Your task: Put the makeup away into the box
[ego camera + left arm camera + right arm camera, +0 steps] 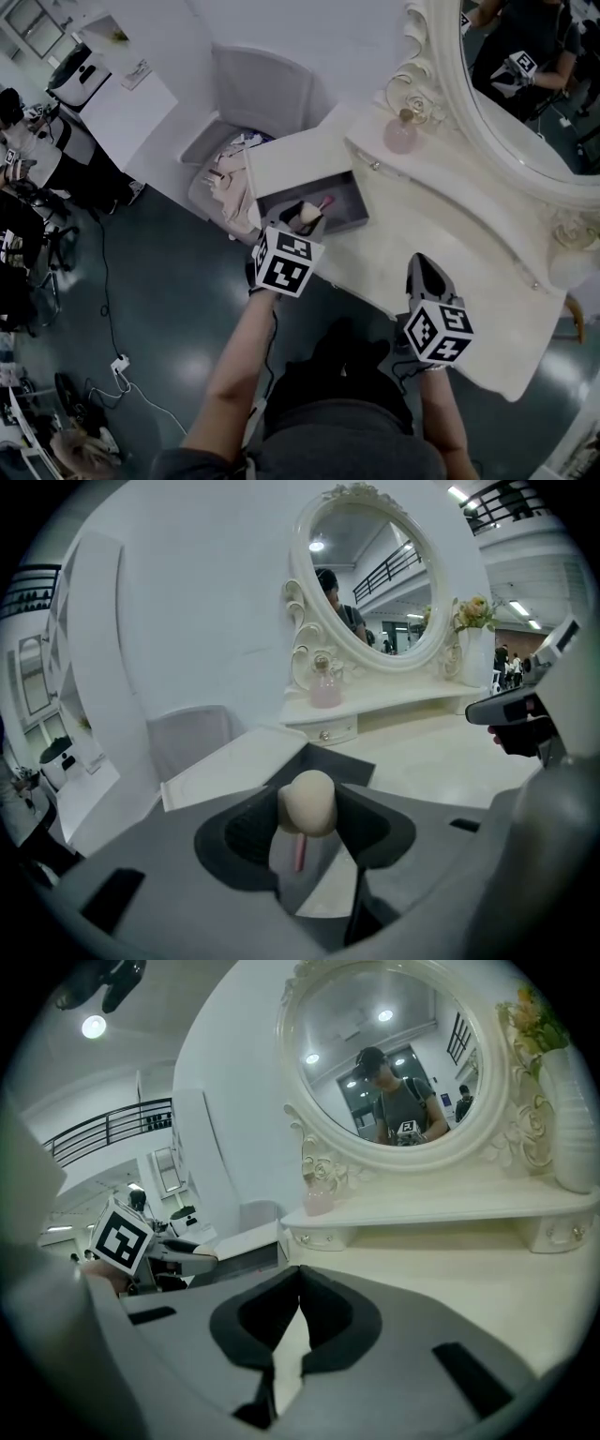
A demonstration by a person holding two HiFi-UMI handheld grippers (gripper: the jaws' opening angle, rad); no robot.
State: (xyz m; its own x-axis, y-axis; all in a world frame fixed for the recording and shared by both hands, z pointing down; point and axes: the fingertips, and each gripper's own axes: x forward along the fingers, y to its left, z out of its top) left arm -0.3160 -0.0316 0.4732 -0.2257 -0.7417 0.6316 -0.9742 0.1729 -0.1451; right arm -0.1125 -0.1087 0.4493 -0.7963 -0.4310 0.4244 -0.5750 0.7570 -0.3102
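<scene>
Right: white dressing table (450, 253), open grey box (345, 212) at its left end. Left gripper (303, 223) over the box's near edge, jaws part-open, clamping the beige makeup sponge (309, 802). Right gripper (298, 1290) closed, empty. Likely placing step; next, lower and release inside.

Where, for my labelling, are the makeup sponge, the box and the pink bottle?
makeup sponge (309, 802), left gripper view, rounded front.
box (352, 211), head view, bare inner floor.
pink bottle (401, 136), head view, body.

Dim, greyish head view with lamp glare on the glossy floor (192, 367); both gripper views bright from ceiling lights (94, 1026), fisheye-bent with black corners, close foreground soft.
</scene>
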